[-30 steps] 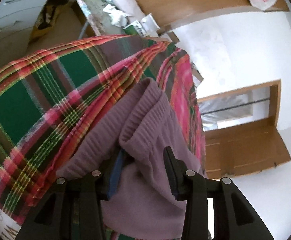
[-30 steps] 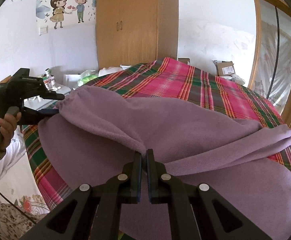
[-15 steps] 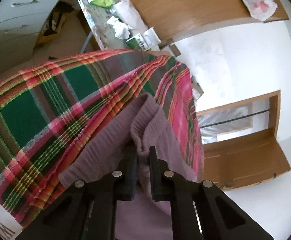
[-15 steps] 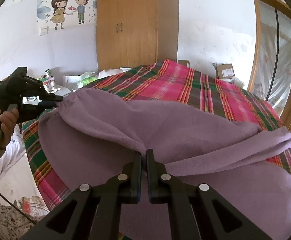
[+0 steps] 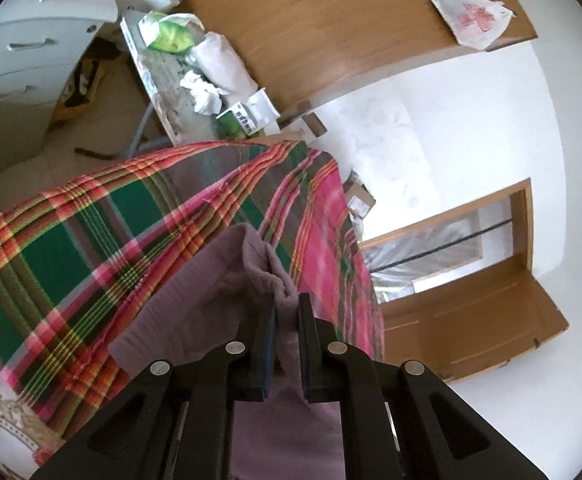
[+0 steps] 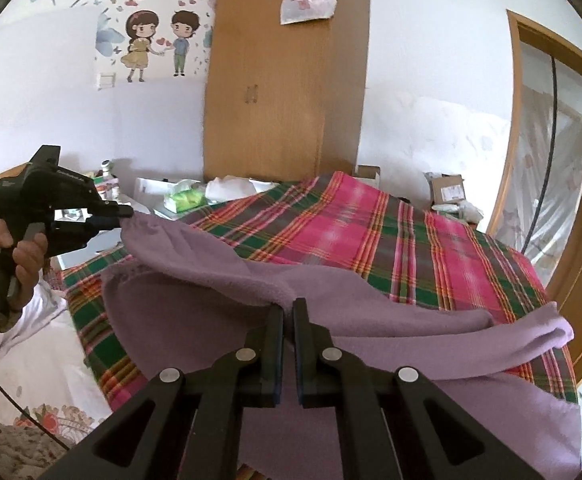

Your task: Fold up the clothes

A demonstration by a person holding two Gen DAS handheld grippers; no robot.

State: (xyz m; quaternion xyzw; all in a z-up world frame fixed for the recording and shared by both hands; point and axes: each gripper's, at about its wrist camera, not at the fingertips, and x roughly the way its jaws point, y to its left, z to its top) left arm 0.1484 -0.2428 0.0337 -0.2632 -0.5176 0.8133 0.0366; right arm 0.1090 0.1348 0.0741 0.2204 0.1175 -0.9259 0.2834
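L claw point(image 5: 286, 312): clamped on purple fleece garment point(image 6: 371, 304) waistband corner.
R claw point(image 6: 287, 320): pinched same edge.
Axis: edge ran L–R betw. claws, above plaid bedspread point(image 6: 411, 232).

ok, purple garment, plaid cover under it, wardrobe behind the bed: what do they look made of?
Purple garment: looks like fleece or brushed knit, matte with a fuzzy nap, gathered ribbed edge where the left gripper pinches it. Plaid cover: thin woven cloth, probably cotton; the stripes run through the weave. Wardrobe: wood or wood-look laminate, smooth with a faint sheen; cannot tell which.
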